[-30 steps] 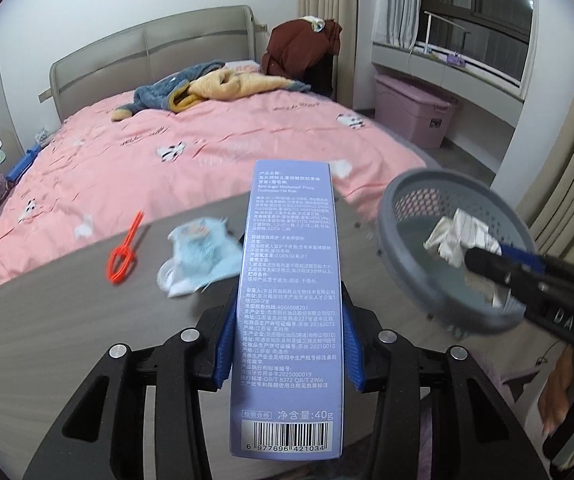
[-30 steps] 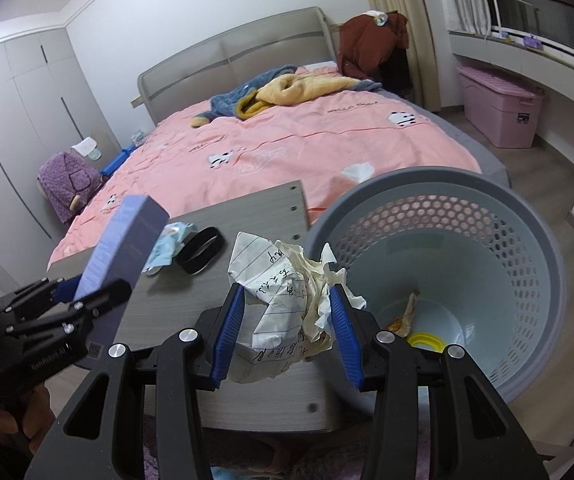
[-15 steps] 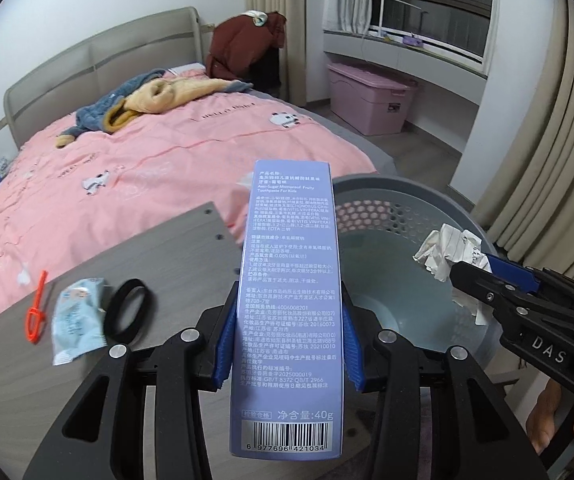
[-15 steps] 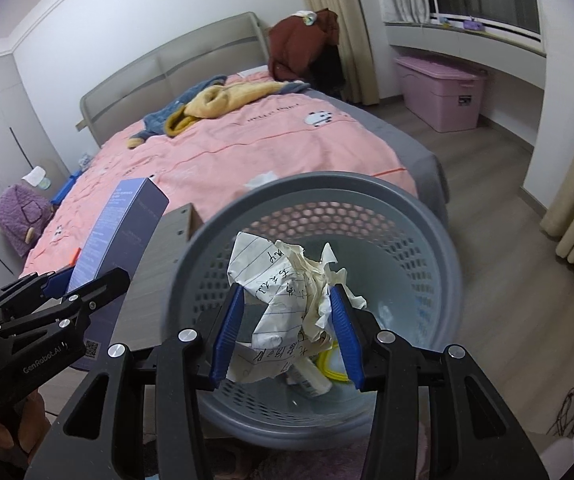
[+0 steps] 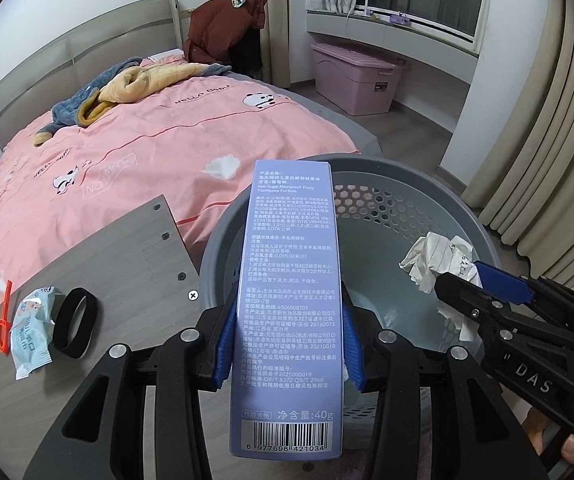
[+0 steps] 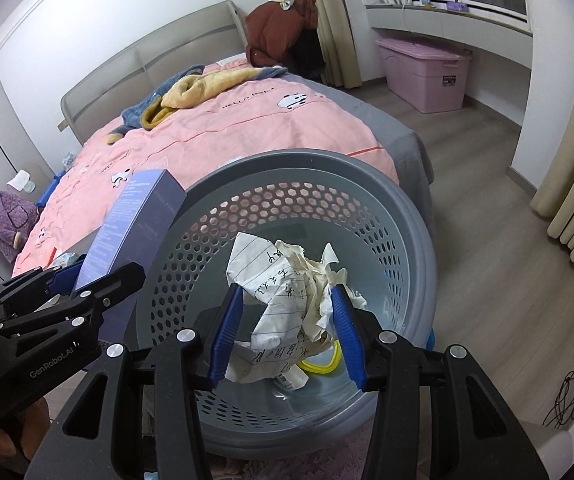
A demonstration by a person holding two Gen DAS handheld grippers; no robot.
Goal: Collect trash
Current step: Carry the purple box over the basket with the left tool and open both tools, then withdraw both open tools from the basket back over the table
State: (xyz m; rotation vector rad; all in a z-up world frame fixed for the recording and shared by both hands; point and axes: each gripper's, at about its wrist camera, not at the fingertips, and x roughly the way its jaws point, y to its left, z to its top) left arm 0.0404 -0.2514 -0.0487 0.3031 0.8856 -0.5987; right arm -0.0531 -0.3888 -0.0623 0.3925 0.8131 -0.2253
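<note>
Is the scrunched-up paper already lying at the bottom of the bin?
No, the crumpled paper is clamped in the right gripper above the basket.

Count of things around the round grey perforated plastic basket (image 6: 403,216)

Two black claws with blue pads: the left claw (image 5: 287,338) clamps one tall lavender cardboard toothpaste box (image 5: 291,280), and the right claw (image 6: 283,332) grips one crumpled wad of lined white paper (image 6: 287,280) over the basket. Inside the basket lies one yellow ring (image 6: 321,364). Left of the basket, on the one grey wood-grain worktop (image 5: 127,264), sit three things: one black band loop (image 5: 75,322), one pale blue snack packet (image 5: 31,330) and one orange plastic clip (image 5: 4,322). Beyond the basket: one pink bed (image 5: 147,148), one pink lidded storage bin (image 5: 353,80).
</note>
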